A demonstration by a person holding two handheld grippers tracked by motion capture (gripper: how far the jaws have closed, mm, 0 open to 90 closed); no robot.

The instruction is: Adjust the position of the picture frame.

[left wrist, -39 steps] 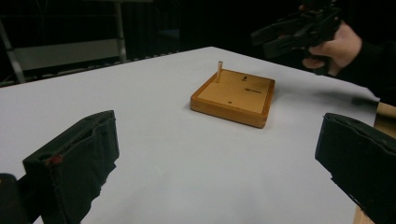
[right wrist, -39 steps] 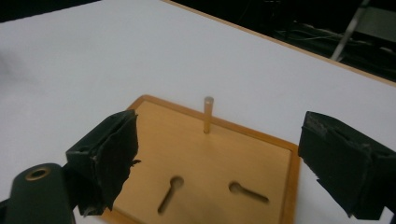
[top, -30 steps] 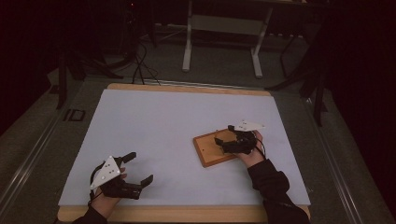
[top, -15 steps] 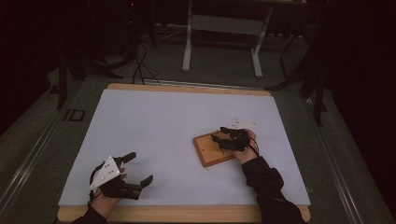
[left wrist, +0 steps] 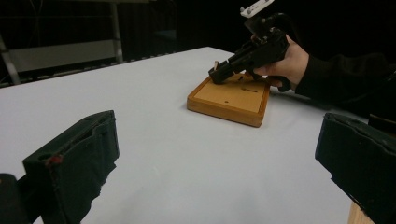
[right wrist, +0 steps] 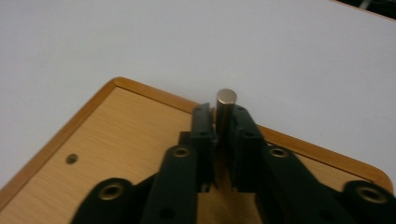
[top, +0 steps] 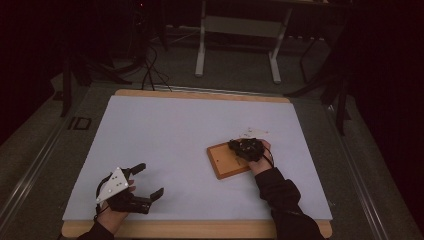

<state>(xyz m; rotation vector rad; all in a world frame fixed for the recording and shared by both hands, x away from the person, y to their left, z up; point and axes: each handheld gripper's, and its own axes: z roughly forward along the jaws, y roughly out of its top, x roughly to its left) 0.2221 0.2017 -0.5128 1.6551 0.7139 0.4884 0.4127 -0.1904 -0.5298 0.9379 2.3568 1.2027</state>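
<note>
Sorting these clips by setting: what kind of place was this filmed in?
Probably a lab or test workshop, not a home: a white-topped table under dim light, cables trailing over a grey floor, a metal stand behind, and one wooden board with a metal peg as the work piece.

place: lab | cue: white-topped table (top: 165, 130), floor cables (top: 150, 75)

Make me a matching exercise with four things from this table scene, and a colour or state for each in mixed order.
Things:
1. metal peg
2. wooden board
3. left gripper
4. table cover

States:
A. jaws wide apart, holding nothing
B. pale, spread flat
C. upright, clamped by the right gripper
D. orange-brown, lying flat

Pairs: 1-C, 2-D, 3-A, 4-B
</note>
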